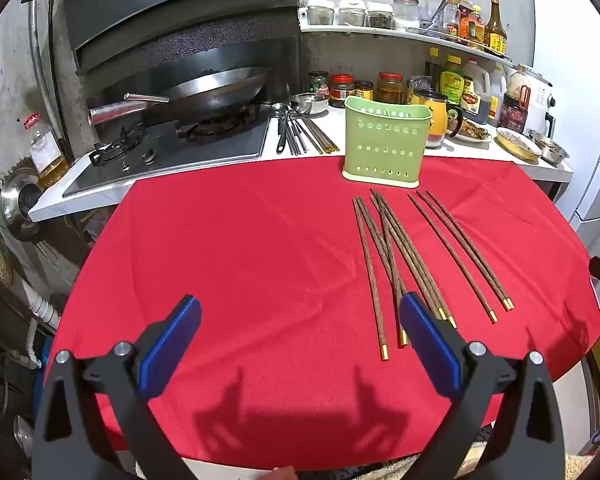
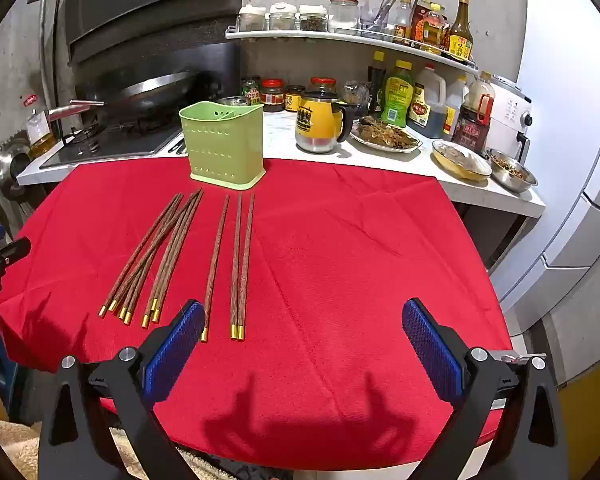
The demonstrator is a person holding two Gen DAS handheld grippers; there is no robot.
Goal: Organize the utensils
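A red cloth point(image 1: 240, 260) covers the table, and the chopsticks point(image 1: 404, 256) lie loose on it in the right half of the left wrist view, their gold tips toward the camera. One bunch crosses over itself in a heap point(image 2: 156, 256); three more point(image 2: 236, 264) lie straighter just beside it, two of them touching along their length. The green holder point(image 1: 384, 142) stands upright at the far edge of the cloth, just beyond the thin ends of the chopsticks, with nothing between them. The left gripper point(image 1: 300, 320) hangs above bare cloth at the lower middle of its frame, fingers spread wide and holding nothing; its right blue pad point(image 1: 428, 340) overlaps the near ends of the heap in the picture. The right gripper point(image 2: 302, 320) is just as wide and empty, its left pad point(image 2: 176, 344) covering the tip of one single chopstick. Behind the table runs a counter point(image 2: 380, 160) crowded with a yellow mug point(image 2: 320, 120), plates of food, jars and sauce bottles, right beside the holder. A wok point(image 1: 216, 92) sits on the stove point(image 1: 172, 144) in the upper left, with metal spoons point(image 1: 296, 132) next to it.
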